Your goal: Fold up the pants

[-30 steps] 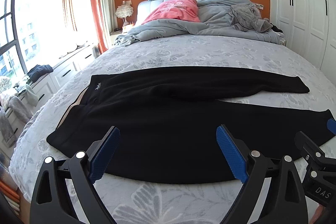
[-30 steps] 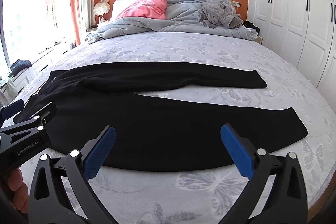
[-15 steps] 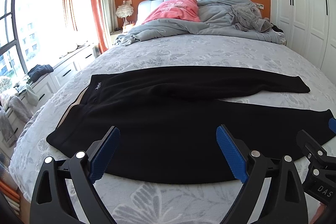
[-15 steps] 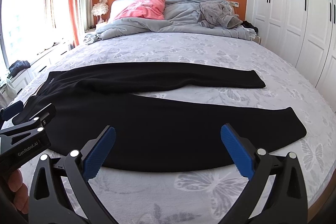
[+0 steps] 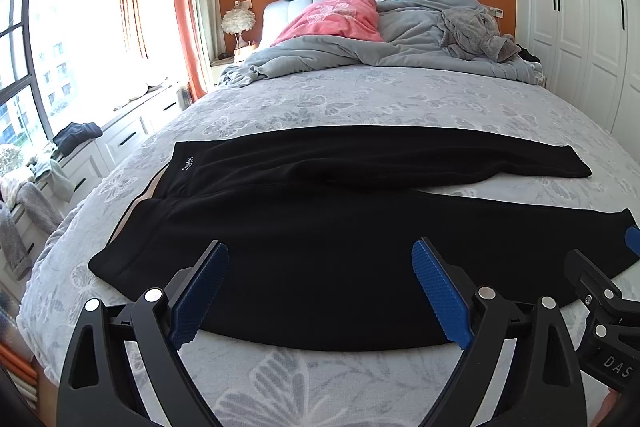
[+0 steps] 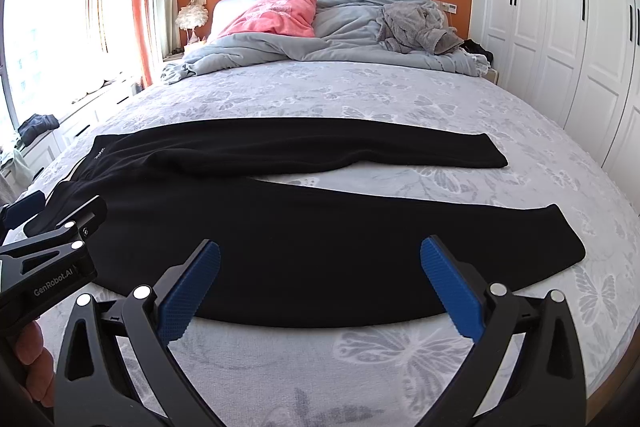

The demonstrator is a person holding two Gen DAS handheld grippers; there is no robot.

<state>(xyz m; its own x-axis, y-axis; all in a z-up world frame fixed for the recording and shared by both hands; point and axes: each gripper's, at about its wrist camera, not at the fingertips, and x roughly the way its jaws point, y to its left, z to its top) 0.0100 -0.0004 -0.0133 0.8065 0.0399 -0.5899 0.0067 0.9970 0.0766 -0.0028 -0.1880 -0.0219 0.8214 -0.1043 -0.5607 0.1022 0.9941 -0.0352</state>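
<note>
Both grippers wide open over the bed, nothing held

Black fleece pants (image 5: 320, 227) lie flat across the grey butterfly-print bedspread (image 5: 360, 99), waistband to the left, both legs running right and splayed apart, far leg ending short of the near one. Left gripper (image 5: 320, 291) with blue ribbed pads hovers above the near edge of the near leg, jaws spread, empty. Right gripper (image 6: 320, 287) same: jaws spread, empty, over the near leg further toward the cuff. Crumpled grey duvet (image 6: 320, 43) and pink pillow (image 6: 276, 15) sit at the headboard, well apart from the pants
</note>
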